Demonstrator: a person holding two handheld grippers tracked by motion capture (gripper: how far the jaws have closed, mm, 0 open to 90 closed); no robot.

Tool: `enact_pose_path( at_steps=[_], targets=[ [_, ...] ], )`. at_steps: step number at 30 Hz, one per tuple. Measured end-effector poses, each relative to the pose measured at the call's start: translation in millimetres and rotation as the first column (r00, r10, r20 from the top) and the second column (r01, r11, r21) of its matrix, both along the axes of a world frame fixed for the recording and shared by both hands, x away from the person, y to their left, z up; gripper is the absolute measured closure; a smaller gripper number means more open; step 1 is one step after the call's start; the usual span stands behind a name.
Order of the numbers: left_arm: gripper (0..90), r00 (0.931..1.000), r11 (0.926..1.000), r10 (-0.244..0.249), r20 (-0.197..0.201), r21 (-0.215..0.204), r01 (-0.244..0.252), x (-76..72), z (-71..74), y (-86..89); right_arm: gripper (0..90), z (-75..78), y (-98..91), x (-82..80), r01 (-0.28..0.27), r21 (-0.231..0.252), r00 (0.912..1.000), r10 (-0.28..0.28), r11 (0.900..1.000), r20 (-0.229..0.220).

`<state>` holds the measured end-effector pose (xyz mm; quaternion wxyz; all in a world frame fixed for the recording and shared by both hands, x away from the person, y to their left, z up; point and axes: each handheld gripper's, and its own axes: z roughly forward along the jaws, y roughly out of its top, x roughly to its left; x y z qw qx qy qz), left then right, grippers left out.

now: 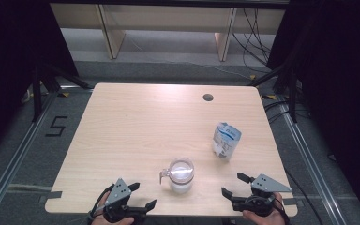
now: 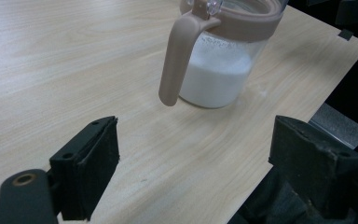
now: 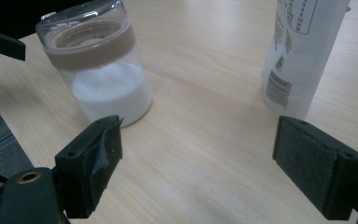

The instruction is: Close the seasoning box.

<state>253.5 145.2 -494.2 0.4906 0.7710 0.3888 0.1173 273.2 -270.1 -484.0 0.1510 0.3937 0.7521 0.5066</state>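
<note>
A clear jar (image 1: 181,175) with a tan lid band and a tan handle stands near the table's front edge, about half full of white powder. The jar (image 2: 221,56) is just ahead of my left gripper (image 2: 196,154), handle toward it. A white pouch (image 1: 225,139) stands upright to the jar's right and farther back. My left gripper (image 1: 144,196) is open at the front edge, left of the jar, with nothing between its jaws. My right gripper (image 1: 235,183) is open at the front right. In the right gripper view, the jar (image 3: 100,65) is at left and the pouch (image 3: 300,51) at right.
The light wooden table (image 1: 136,122) has a round cable hole (image 1: 208,97) at the back right. Dark curtains hang on both sides, and cables lie on the floor behind the table.
</note>
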Motion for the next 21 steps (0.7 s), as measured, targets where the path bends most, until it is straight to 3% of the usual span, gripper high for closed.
enact_pose_path(
  at_steps=[1, 2, 4, 6, 7, 9, 10, 11, 13, 14, 15, 16, 17, 18, 19, 20, 21],
  targets=[
    [15.2, 1.0, 1.0, -0.003, -0.002, 0.008, 0.003, 0.0, -0.4, 0.5, 15.8, 0.0, -2.3, 0.9, -0.002, -0.024, 0.9998, 0.002, 0.9997, 0.021],
    [15.2, 1.0, 1.0, -0.002, -0.004, -0.003, 0.002, 0.2, -1.6, 0.2, 15.7, 1.3, -2.3, -2.9, 0.008, -0.01, 0.9996, -0.008, 0.9999, -0.028],
    [15.2, 1.0, 1.0, 0.0, -0.009, 0.004, 0.0, 0.5, -2.3, 0.5, 15.7, -0.8, -4.1, -0.4, -0.003, -0.014, 0.9998, 0.003, 0.9999, 0.021],
    [15.2, 0.9999, 0.9999, 0.006, -0.009, 0.012, -0.006, 0.1, -2.1, 0.6, 15.7, -1.8, -5.4, -1.3, 0.0, -0.017, 0.9999, 0.001, 0.9999, 0.01],
    [15.2, 0.9999, 0.9999, 0.007, -0.009, 0.014, -0.007, 0.1, -2.3, 0.6, 15.7, -1.6, -4.9, -4.6, 0.007, -0.001, 0.9997, -0.007, 1.0, -0.022],
    [15.2, 1.0, 0.9998, 0.0, -0.008, 0.017, 0.0, 0.7, -3.1, 0.7, 15.7, -2.0, -6.4, -7.3, 0.009, -0.03, 0.9989, -0.01, 0.9995, -0.046],
    [15.2, 1.0, 0.9998, -0.001, -0.006, 0.018, 0.001, 1.1, -3.6, 0.6, 15.7, -3.8, -8.1, -5.2, -0.007, -0.049, 0.9999, 0.007, 0.9988, -0.014],
    [15.2, 1.0, 0.9999, 0.0, -0.008, 0.015, 0.0, 1.1, -3.9, 0.0, 15.7, -2.4, -7.5, -9.6, 0.01, -0.047, 0.9978, -0.013, 0.9989, -0.066],
    [15.2, 1.0, 0.9998, -0.001, -0.008, 0.022, 0.001, 1.1, -4.3, -0.1, 15.7, -4.4, -9.2, -7.9, -0.012, -0.06, 0.9997, 0.011, 0.9981, -0.024],
    [15.2, 0.9999, 0.9997, -0.003, -0.012, 0.025, 0.003, 1.2, -4.1, 0.2, 15.7, -4.1, -7.8, -11.1, 0.002, -0.054, 0.9979, -0.005, 0.9985, -0.065],
    [15.3, 0.9999, 0.9997, 0.004, -0.012, 0.024, -0.003, 1.0, -4.3, -0.2, 15.7, -4.7, -9.2, -9.7, -0.007, -0.064, 0.999, 0.004, 0.9979, -0.045],
    [15.2, 0.9999, 0.9997, 0.004, -0.013, 0.023, -0.003, 1.1, -4.5, -0.2, 15.7, -3.5, -8.6, -12.8, -0.002, -0.057, 0.9973, -0.002, 0.9983, -0.073],
    [15.2, 0.9998, 0.9996, 0.006, -0.017, 0.028, -0.006, 0.6, -4.1, -0.1, 15.7, -4.2, -10.3, -10.5, -0.017, -0.08, 0.9994, 0.015, 0.9967, -0.03],
    [15.2, 0.9999, 0.9998, 0.008, -0.012, 0.019, -0.008, 0.8, -4.8, -0.6, 15.7, -4.8, -10.1, -10.7, -0.015, -0.076, 0.9996, 0.013, 0.997, -0.024],
    [15.3, 0.9999, 0.9998, 0.003, -0.015, 0.017, -0.003, 1.3, -5.0, -0.4, 15.7, -4.6, -10.0, -11.9, -0.015, -0.07, 0.9986, 0.011, 0.9974, -0.051],
    [15.2, 0.9999, 0.9998, 0.006, -0.014, 0.017, -0.006, 1.1, -5.0, -0.6, 15.7, -5.6, -9.8, -11.5, -0.015, -0.064, 0.999, 0.012, 0.9978, -0.042],
    [15.3, 0.9999, 0.9996, -0.011, -0.004, 0.028, 0.011, 2.2, -4.9, 0.3, 15.7, -5.1, -8.0, -14.7, 0.0, -0.051, 0.997, -0.004, 0.9987, -0.077]
  ],
)
